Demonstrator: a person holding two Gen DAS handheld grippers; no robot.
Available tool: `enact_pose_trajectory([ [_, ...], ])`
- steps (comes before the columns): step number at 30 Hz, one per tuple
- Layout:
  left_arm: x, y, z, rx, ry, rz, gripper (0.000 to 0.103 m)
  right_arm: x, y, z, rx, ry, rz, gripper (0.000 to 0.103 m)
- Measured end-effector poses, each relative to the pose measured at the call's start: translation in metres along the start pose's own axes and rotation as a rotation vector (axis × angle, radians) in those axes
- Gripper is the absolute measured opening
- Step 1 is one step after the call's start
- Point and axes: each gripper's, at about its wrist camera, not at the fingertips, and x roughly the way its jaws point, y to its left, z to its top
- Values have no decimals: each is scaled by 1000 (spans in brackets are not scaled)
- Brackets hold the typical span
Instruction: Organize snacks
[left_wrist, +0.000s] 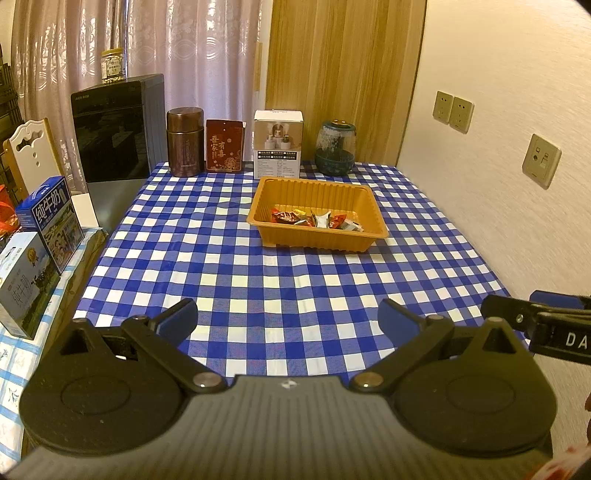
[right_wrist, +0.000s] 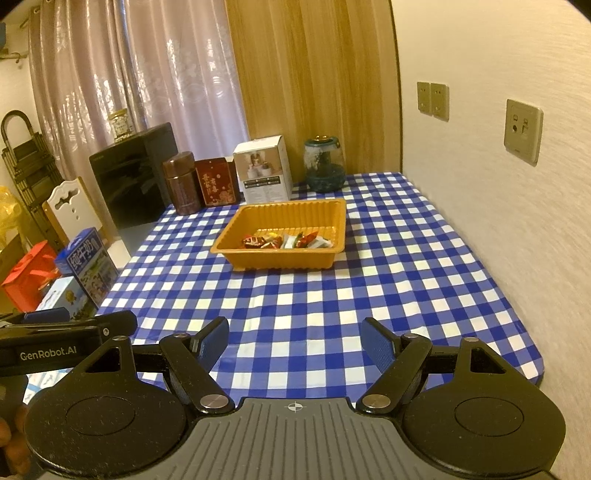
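An orange plastic tray (left_wrist: 271, 195) (right_wrist: 225, 240) stands on the blue-and-white checked table, toward its far half. Several wrapped snacks (left_wrist: 317, 219) (right_wrist: 286, 240) lie in a loose row on the tray's floor. My left gripper (left_wrist: 288, 314) hovers open over the near part of the table, well short of the tray, with nothing between its blue pads. My right gripper (right_wrist: 295, 332) is also open and empty at the near edge, beside the left one. Part of the right gripper (left_wrist: 539, 317) shows at the right rim of the left wrist view.
Along the table's back edge stand a brown canister (left_wrist: 184, 142), a red box (left_wrist: 225, 146), a white carton (left_wrist: 277, 144) and a glass jar (left_wrist: 335, 147). Milk cartons (left_wrist: 51, 218) and a black appliance (left_wrist: 118, 129) sit to the left. A wall (left_wrist: 498, 147) runs along the right.
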Motion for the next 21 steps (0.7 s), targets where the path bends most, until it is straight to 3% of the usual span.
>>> enact_pose_trajectory([
  [21,0,-1,0,2,-2,-1,103,0,-1,0,6,-6,-1,78],
])
